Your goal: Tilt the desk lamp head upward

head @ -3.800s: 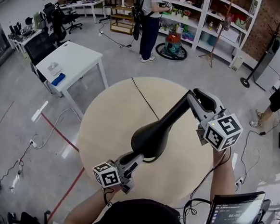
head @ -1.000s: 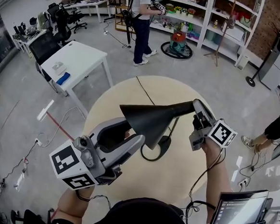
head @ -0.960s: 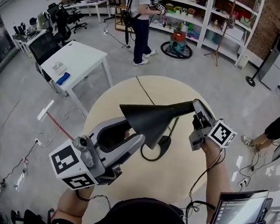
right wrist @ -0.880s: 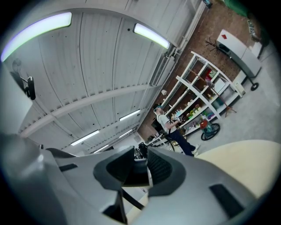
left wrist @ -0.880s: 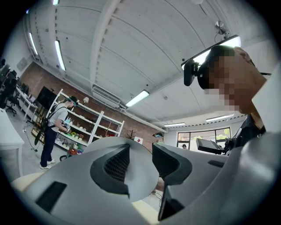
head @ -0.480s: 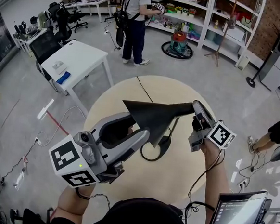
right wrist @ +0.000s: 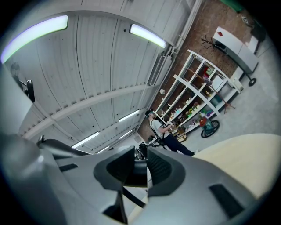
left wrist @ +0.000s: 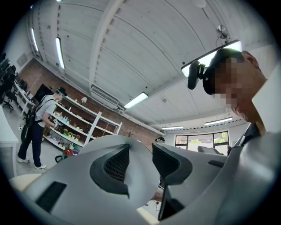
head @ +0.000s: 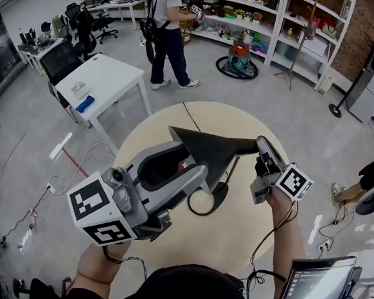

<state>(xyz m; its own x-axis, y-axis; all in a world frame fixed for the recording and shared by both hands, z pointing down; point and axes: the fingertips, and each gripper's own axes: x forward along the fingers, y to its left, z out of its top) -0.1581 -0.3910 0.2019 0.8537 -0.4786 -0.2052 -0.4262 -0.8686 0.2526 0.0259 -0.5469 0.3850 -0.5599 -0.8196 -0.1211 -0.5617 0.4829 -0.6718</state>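
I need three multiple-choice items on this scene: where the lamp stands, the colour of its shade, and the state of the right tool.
1. The lamp base stands on: A) the round table B) a stool C) a carpet
2. The lamp shade is: A) white B) black C) red
3. The right tool is: A) wide open B) out of view C) closed on the lamp neck
Answers: 1 A: the base rests on the beige tabletop. 2 B: the cone is black. 3 C: its jaws press the black neck between them.
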